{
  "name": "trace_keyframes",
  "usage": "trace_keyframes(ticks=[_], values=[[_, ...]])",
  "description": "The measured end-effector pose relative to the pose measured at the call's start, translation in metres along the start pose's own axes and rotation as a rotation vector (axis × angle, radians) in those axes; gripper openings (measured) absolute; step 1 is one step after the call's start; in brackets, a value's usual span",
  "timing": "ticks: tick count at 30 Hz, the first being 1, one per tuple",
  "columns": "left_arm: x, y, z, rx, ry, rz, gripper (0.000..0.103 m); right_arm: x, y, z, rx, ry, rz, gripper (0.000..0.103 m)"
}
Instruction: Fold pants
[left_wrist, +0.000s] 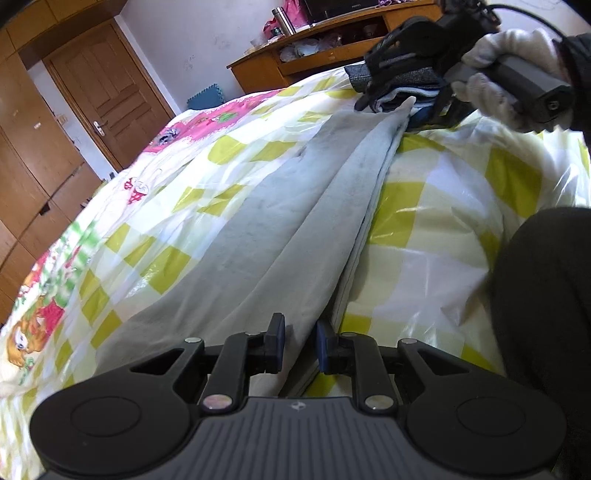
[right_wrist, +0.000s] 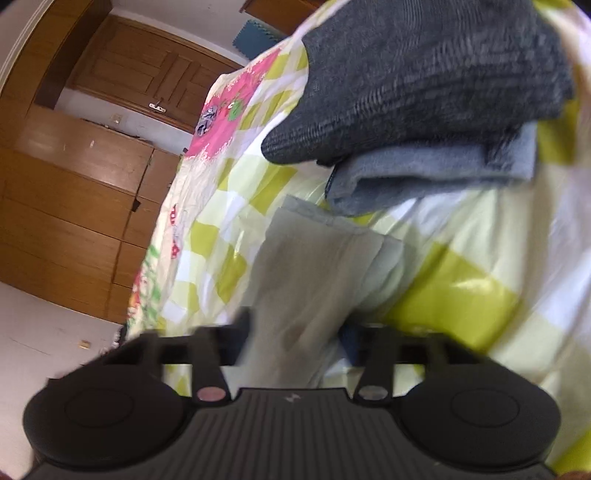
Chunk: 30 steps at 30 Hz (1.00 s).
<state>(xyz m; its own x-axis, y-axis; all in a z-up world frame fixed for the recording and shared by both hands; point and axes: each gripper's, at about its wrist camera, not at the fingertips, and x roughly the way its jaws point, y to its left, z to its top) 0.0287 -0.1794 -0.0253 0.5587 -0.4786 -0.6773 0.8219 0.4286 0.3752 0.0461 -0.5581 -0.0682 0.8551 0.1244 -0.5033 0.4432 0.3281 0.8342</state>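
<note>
Pants (left_wrist: 295, 206), pale grey, already doubled lengthwise, lie on the bed (left_wrist: 424, 206) over its yellow-check cover. They form one long band with a raised ridge down the middle.

Left tool (left_wrist: 301, 341): clenched on a bunched fold at the near end, cloth filling the gap between its pads.

Right tool (left_wrist: 402, 107): carried by a gloved hand (left_wrist: 495, 74) at the far end. Its own view is smeared. There, cloth sits between the fingers of the right tool (right_wrist: 297, 332). We read it as clamped on the pants (right_wrist: 314, 277), though the blur leaves some doubt.

Long axis: the band runs from the left tool straight away to the right tool, roughly parallel to the bed's near edge. We cannot tell waist from hem. The far squared end lies just beside a stack of folded clothes (right_wrist: 424, 92), dark grey on top and blue-grey under it.

Step in hand, as we judge it, is taking both ends ready for the crosswise fold. To do it well:
- Check that each tool has every layer, not just the top one. Layer edges show staggered near the right tool.
- Pull gently apart to flatten the ridge before lifting.
- Carry one end over to the other along the long axis, with the side edges kept in line.
- Keep the right tool off the stack, which a sweep could topple.
- Lay the fold down on bare cover.
</note>
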Motion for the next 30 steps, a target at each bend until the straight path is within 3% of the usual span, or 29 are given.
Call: trace_keyframes(ticks=[3,7,9,12,14,16,18,21,24,30], values=[[0.0,-0.003,-0.001,0.019,0.018,-0.022,0.032,0.0,-0.01,-0.002,0.066,0.004,0.051,0.004],[-0.008,-0.006,-0.002,0.003,0.022,-0.079,0.025,-0.042,-0.012,-0.004,0.058,-0.076,0.119,0.004],[-0.012,-0.009,-0.002,0.005,0.017,-0.126,0.025,-0.052,-0.018,-0.001,0.039,-0.1,0.056,0.004],[-0.015,-0.01,-0.001,0.022,0.017,-0.131,0.027,-0.042,-0.028,-0.001,0.035,-0.037,0.002,0.01],[-0.019,-0.003,0.0,-0.016,0.013,-0.123,0.031,-0.039,-0.029,-0.007,0.051,-0.02,0.036,0.019],[-0.027,0.004,0.002,-0.046,-0.003,-0.115,0.032,-0.04,-0.026,-0.011,0.042,-0.034,0.077,0.04],[-0.034,0.008,0.004,-0.052,-0.03,-0.085,0.036,-0.039,-0.024,-0.011,0.04,-0.04,0.097,0.047],[-0.034,0.008,0.005,-0.068,-0.055,-0.041,0.045,-0.038,-0.024,-0.011,0.067,-0.058,0.113,0.047],[-0.018,0.003,0.001,-0.078,-0.033,-0.041,0.045,-0.047,-0.034,-0.007,0.133,-0.07,0.134,0.047],[-0.016,-0.005,-0.005,-0.07,-0.03,-0.053,0.045,-0.064,-0.026,-0.013,0.053,-0.064,0.069,0.048]])
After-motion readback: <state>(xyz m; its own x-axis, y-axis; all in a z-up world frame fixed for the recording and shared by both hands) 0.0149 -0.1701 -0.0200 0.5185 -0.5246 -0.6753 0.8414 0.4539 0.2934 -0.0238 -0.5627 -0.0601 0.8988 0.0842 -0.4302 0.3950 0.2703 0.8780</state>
